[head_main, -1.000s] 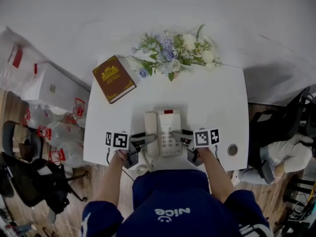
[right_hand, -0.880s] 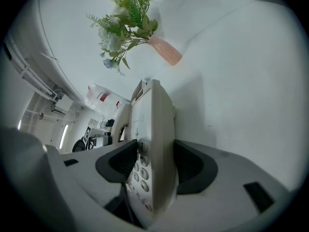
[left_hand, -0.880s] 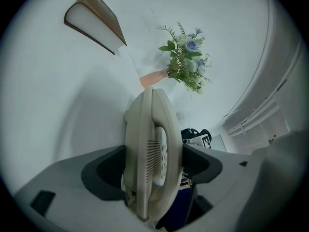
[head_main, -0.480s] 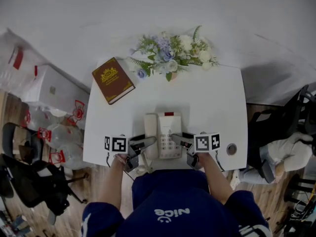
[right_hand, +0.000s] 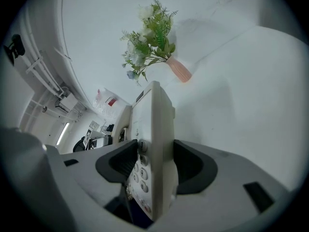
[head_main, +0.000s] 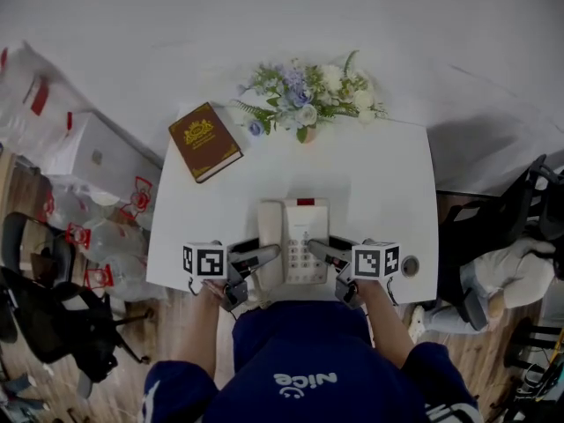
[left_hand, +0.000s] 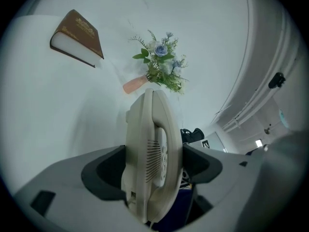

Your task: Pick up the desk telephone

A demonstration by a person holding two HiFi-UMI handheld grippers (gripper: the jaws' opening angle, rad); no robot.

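Tongs first: left gripper [head_main: 262, 259] and right gripper [head_main: 321, 252] are both clamping the desk telephone [head_main: 294, 238], one on each long side. The left jaws are pressing on the handset edge and the right jaws on the keypad edge. Both sets of jaws are standing wide because the body is thick, and nothing else is sitting between them.

White table [head_main: 388, 183] is taking up the middle of the head view. The phone is hanging over the table's near edge, right in front of the person. It is throwing a shadow on the tabletop beyond it, so it is probably sitting just clear of the surface.

Step in hand looks like the lift itself. To do it well:
- Both hands should be rising together, so the body is staying level.
- Any tilt toward the left side is risking the handset [head_main: 270, 236] sliding out of its cradle.
- The squeeze should be staying even, since the plastic sides are looking smooth.
- The cord [head_main: 256, 300] is dangling off the near end, so it could be snagging on the table edge.

Brown book [head_main: 204, 141] is lying at the far left corner, well apart from the phone.

Containers: the pink vase [left_hand: 135, 84] at the far edge is holding a bunch of flowers [head_main: 308, 95] in white, blue and green. On the floor to the left, the white box [head_main: 97, 159] is staying shut, so its contents cannot be told.
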